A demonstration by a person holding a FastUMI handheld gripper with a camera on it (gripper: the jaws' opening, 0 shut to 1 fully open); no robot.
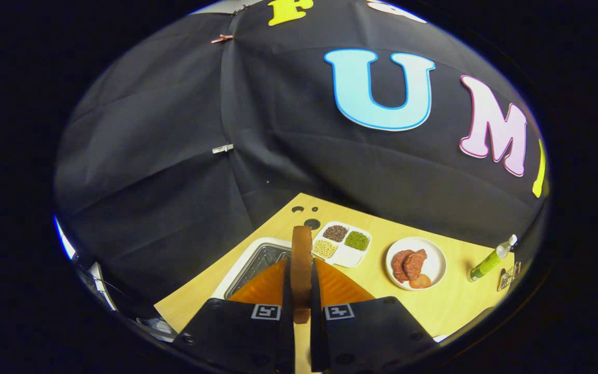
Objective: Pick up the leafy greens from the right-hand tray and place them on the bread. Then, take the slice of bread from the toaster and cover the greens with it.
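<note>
My gripper (pixel 301 291) is shut on a slice of bread (pixel 301 259). The slice stands on edge between the two fingers, its brown crust facing me and its top reaching above the fingertips. I hold it up in the air over the wooden table (pixel 449 306). Just beyond the fingers a steel tray (pixel 249 259) lies on the table, partly hidden by the fingers and the slice.
A white divided dish (pixel 341 244) with brown, green and pale grains sits behind the steel tray. To its right a white plate (pixel 417 262) holds pieces of meat. Farther right stands a green bottle (pixel 491 259) with a white cap, next to a small metal object (pixel 509 275).
</note>
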